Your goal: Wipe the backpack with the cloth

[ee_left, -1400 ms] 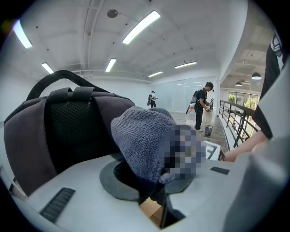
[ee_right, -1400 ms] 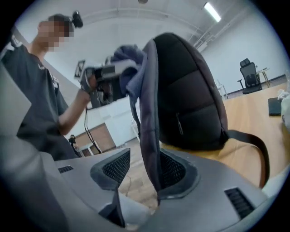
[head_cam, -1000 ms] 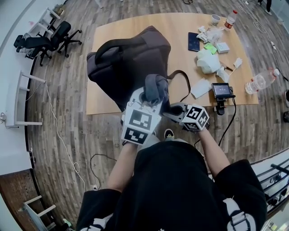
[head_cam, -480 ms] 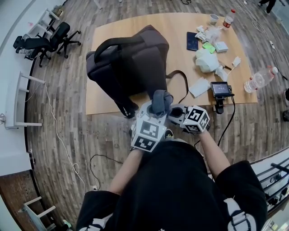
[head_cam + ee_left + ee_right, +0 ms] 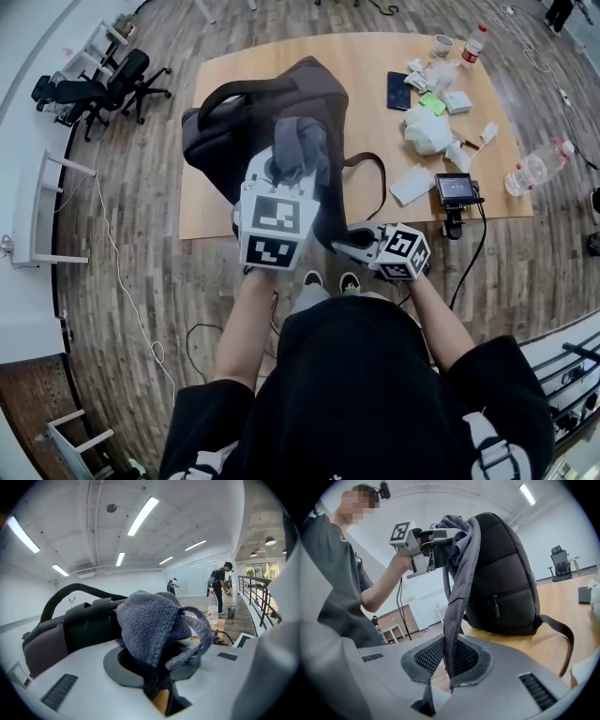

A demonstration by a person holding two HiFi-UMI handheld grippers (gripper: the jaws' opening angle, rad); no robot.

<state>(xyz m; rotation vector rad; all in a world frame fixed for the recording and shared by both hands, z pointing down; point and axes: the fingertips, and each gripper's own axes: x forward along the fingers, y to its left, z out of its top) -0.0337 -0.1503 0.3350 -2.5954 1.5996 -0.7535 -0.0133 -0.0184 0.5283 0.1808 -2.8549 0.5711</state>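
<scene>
Wooden table (image 5: 366, 94): backpack (image 5: 225, 141) at left edge, clutter (image 5: 436, 94) right.

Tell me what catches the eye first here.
A dark backpack stands upright on the left part of the wooden table. The left gripper holds a bunched grey cloth up by the backpack's top. The right gripper pinches a strap that runs down from the backpack toward the table's near edge.

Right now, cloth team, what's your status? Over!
Left hand-held gripper shut on cloth, up near top of backpack. Right hand-held gripper shut on shoulder strap. Backpack upright on table. Nothing in the way.
</scene>
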